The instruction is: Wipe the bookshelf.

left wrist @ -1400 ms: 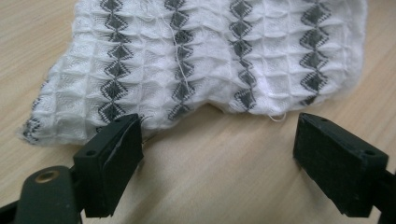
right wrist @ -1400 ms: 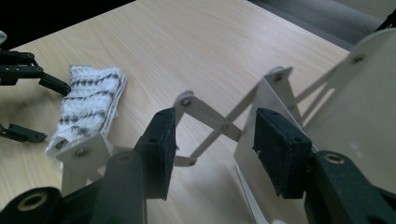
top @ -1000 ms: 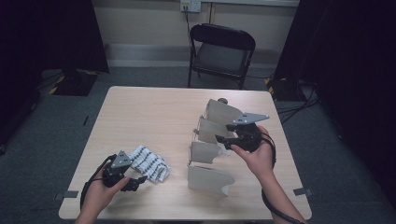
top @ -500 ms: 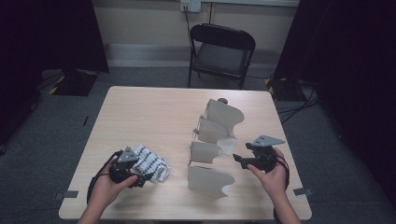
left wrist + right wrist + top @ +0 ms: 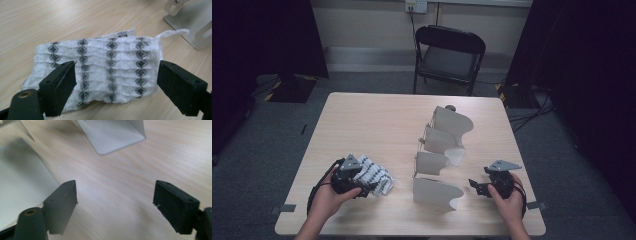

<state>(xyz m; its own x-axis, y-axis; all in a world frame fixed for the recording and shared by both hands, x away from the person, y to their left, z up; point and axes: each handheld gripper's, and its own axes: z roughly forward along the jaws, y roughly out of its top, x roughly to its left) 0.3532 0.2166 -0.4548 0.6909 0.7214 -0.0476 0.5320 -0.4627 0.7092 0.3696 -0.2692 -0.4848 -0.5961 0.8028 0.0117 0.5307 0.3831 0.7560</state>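
A white waffle cloth [image 5: 110, 60] with rows of dark diamonds lies folded on the table near the front left corner [image 5: 377, 176]. My left gripper [image 5: 116, 75] hovers over it with its jaws spread wide, one over the cloth's left part, the other at its right edge, pads not pressing; it sits at the cloth's left [image 5: 357, 186]. My right gripper [image 5: 475, 186] is low over the table's front right, pointing left at the white rack [image 5: 439, 150]. Its jaws have just been opening and stand wide [image 5: 115, 195] over bare wood with nothing between them.
The rack has several curved upright panels in a row from mid-table toward the front, the nearest panel [image 5: 22, 182] close to the right gripper's left jaw. Its metal bracket [image 5: 192, 22] stands past the cloth. The wooden table [image 5: 372, 120] has a black folding chair [image 5: 449, 55] beyond it.
My right gripper has come down from beside the rack's middle panels to the front right of the table, and its jaws have spread. The left gripper and cloth have stayed put.
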